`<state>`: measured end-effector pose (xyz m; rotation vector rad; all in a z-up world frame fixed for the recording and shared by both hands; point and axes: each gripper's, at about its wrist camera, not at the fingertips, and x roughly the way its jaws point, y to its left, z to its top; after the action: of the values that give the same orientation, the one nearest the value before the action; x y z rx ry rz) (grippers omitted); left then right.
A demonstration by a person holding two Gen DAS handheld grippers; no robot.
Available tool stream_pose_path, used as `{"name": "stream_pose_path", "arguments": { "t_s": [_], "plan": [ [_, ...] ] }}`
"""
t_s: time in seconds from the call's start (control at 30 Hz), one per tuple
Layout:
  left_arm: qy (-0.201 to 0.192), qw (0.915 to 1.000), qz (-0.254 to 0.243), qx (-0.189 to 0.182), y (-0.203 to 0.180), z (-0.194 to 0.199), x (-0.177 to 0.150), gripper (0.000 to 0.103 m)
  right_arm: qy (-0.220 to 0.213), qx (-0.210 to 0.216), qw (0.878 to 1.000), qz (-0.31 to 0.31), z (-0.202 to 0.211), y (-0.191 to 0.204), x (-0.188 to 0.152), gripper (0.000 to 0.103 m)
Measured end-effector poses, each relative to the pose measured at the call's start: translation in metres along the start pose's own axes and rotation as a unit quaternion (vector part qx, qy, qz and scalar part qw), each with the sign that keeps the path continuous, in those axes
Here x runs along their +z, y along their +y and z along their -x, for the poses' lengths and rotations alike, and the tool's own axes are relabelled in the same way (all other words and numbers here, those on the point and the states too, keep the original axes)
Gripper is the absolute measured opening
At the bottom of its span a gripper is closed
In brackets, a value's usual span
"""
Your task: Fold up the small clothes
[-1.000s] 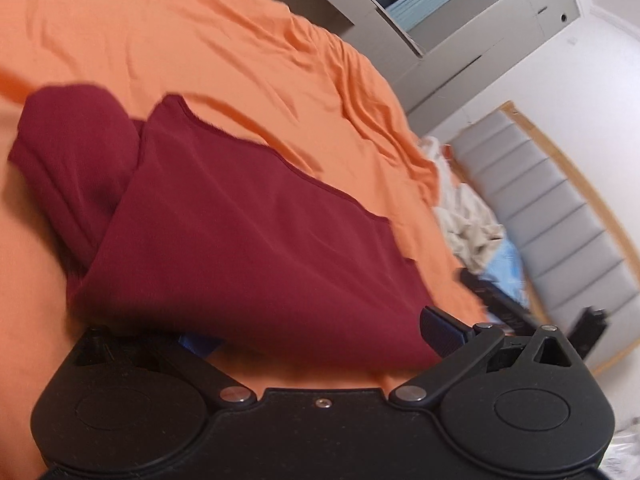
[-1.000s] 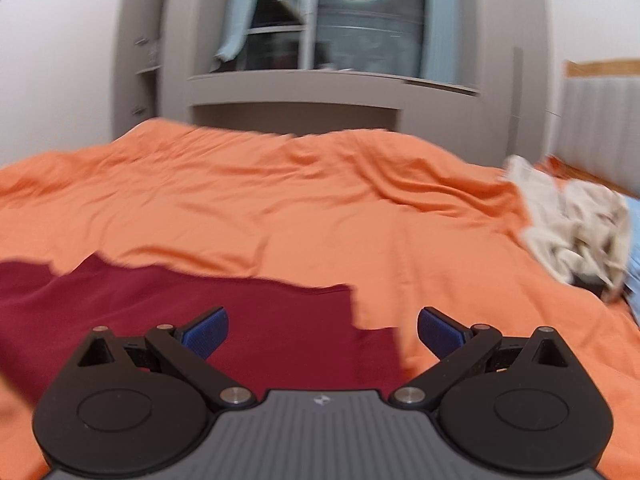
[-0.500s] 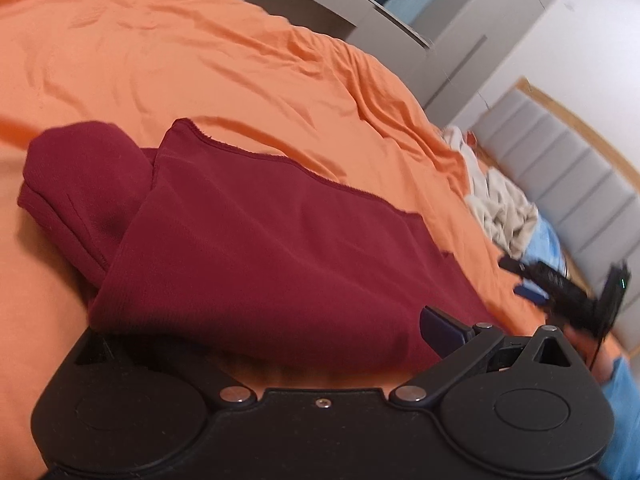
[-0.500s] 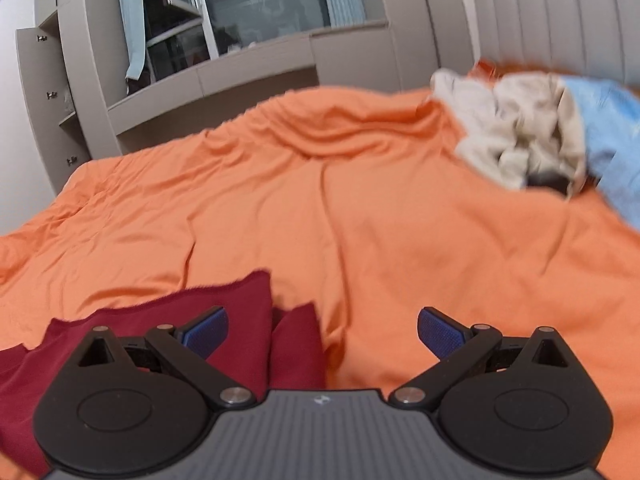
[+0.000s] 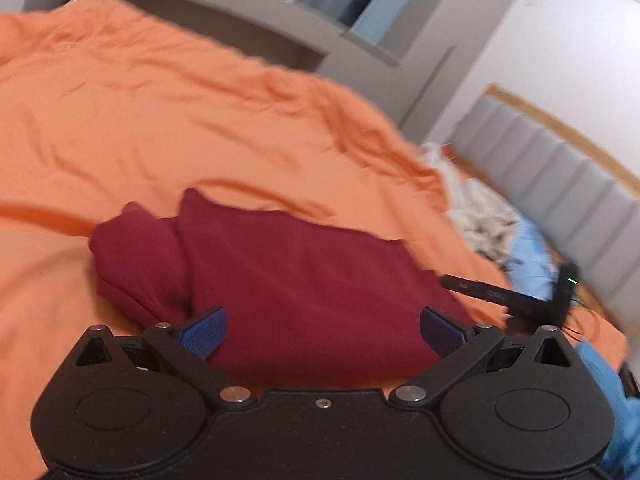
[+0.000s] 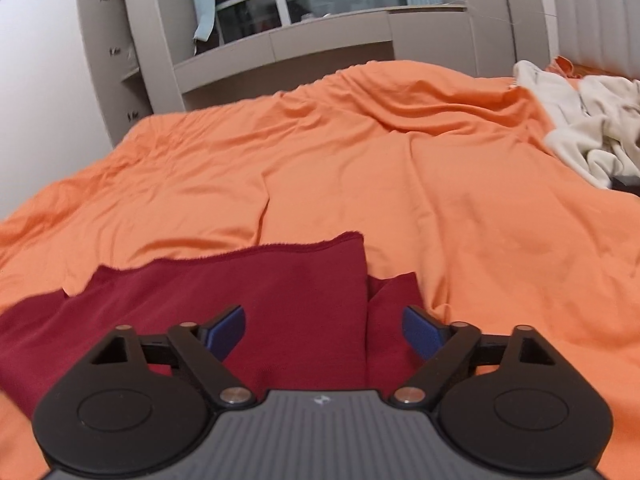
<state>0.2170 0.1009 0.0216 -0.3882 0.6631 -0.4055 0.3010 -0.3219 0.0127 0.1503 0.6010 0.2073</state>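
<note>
A dark red garment (image 5: 304, 280) lies folded on the orange bed cover (image 5: 200, 120), one sleeve bunched at its left side. My left gripper (image 5: 322, 330) hovers open just above its near edge, nothing between the blue pads. In the right wrist view the same red garment (image 6: 256, 300) spreads below my right gripper (image 6: 323, 330), which is open over the fold line where a narrow flap lies to the right. The other gripper's black body (image 5: 520, 296) shows at the right of the left wrist view.
A heap of cream clothes (image 6: 588, 128) lies at the bed's far right, with a light blue garment (image 5: 532, 256) beside it. A grey padded headboard (image 5: 560, 184) stands on the right. Grey cabinets and a window (image 6: 320, 20) line the far wall.
My left gripper has pulled back and lifted, so its left pad, hidden under the cloth before, now shows free. My right gripper swung back over the red garment's folded edge.
</note>
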Motion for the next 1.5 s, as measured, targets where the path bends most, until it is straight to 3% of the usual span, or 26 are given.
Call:
{"name": "stream_pose_path", "arguments": {
  "t_s": [0.17, 0.23, 0.43, 0.57, 0.67, 0.73, 0.8, 0.87, 1.07, 1.23, 1.5],
  "plan": [
    [0.042, 0.9974, 0.015, 0.057, 0.022, -0.045, 0.024, 0.098, 0.018, -0.012, 1.000, 0.016, -0.019, 0.004, -0.002, 0.072],
    [0.044, 0.9957, 0.035, 0.074, 0.032, -0.052, 0.026, 0.086, 0.027, -0.016, 0.999, 0.018, -0.024, 0.003, -0.004, 0.069],
    [0.026, 0.9937, 0.057, 0.093, 0.046, -0.054, 0.035, 0.081, 0.036, -0.016, 0.999, 0.021, -0.029, 0.003, -0.008, 0.068],
    [0.036, 0.9914, 0.069, 0.105, 0.050, -0.067, 0.042, 0.079, 0.036, -0.018, 0.999, 0.019, -0.029, 0.002, -0.008, 0.068],
    [0.037, 0.9885, 0.073, 0.127, 0.048, -0.073, 0.044, 0.056, 0.037, -0.018, 0.999, 0.020, -0.029, 0.002, -0.010, 0.066],
    [0.040, 0.9865, 0.071, 0.143, 0.047, -0.075, 0.043, 0.033, 0.033, -0.020, 0.999, 0.019, -0.028, 0.002, -0.010, 0.058],
    [0.035, 0.9858, 0.064, 0.151, 0.046, -0.075, 0.040, 0.022, 0.031, -0.020, 0.999, 0.017, -0.029, 0.001, -0.010, 0.044],
    [0.027, 0.9855, 0.053, 0.159, 0.044, -0.073, 0.038, 0.008, 0.030, -0.023, 0.999, 0.017, -0.028, 0.001, -0.011, 0.038],
    [-0.029, 0.9845, 0.027, 0.171, 0.031, -0.055, 0.039, 0.005, 0.017, -0.026, 0.999, 0.021, -0.024, 0.003, -0.010, 0.015],
    [-0.065, 0.9820, 0.019, 0.176, 0.029, -0.028, 0.035, 0.005, 0.006, -0.021, 0.999, 0.038, -0.022, 0.012, -0.007, 0.010],
    [-0.043, 0.9814, 0.040, 0.183, 0.043, -0.022, 0.019, 0.005, 0.007, -0.023, 0.998, 0.061, -0.026, 0.023, -0.009, 0.010]
  ]
}}
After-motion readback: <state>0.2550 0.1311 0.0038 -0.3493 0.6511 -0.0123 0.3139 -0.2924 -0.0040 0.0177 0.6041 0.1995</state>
